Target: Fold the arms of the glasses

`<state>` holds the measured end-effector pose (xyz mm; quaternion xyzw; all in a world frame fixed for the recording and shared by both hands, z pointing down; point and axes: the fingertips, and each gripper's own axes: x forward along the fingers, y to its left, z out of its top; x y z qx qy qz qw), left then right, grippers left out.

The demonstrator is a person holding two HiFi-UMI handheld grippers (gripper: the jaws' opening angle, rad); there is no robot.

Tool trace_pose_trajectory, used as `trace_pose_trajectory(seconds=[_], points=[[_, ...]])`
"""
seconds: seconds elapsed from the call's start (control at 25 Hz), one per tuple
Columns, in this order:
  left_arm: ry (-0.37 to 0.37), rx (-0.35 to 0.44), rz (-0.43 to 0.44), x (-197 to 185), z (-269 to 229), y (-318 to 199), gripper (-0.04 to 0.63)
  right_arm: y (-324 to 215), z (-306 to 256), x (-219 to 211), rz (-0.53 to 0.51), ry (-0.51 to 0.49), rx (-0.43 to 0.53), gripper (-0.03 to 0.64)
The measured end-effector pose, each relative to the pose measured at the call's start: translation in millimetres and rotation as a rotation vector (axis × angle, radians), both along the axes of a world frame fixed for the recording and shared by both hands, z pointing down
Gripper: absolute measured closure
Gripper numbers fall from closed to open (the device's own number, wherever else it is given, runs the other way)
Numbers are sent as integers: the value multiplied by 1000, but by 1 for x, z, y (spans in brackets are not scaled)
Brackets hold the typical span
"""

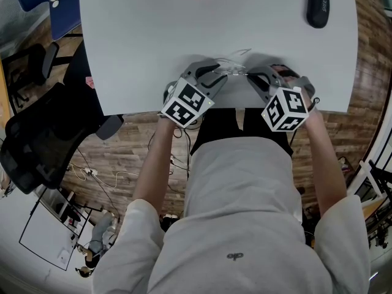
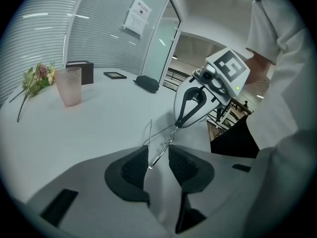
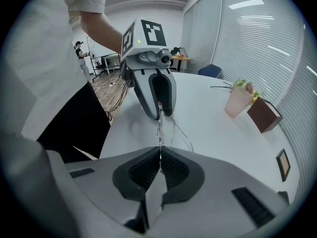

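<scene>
A pair of rimless clear glasses [image 1: 236,66] is held just above the white table [image 1: 141,41], near its front edge, between my two grippers. My right gripper [image 3: 160,165] is shut on one end of the thin wire frame [image 3: 159,133], which runs straight up between its pads. My left gripper [image 2: 158,155] stands at the other end. A clear lens [image 2: 159,145] lies slanted in the gap between its dark pads [image 2: 133,167], with space showing on either side. In the head view the left gripper [image 1: 222,73] and right gripper [image 1: 250,75] point at each other.
A black glasses case [image 1: 317,3] lies at the table's far right. A pink cup [image 2: 69,86], a flower sprig [image 2: 34,78] and a dark box [image 2: 79,72] stand at the far side. A black office chair [image 1: 37,139] stands on the wooden floor to the left.
</scene>
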<state>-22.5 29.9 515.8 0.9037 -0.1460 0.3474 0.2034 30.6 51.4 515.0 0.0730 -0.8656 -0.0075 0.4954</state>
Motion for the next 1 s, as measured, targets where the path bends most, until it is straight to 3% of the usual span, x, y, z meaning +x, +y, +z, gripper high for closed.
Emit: trace_pose_trajectory(seconds=[0.6,1.0], points=[[-84,111,135,-1,3,6,516,-6,1,1,-5,32,22,600],[-84,141,153,-1,2,5,537,-11,2,1,5,40,30,601]])
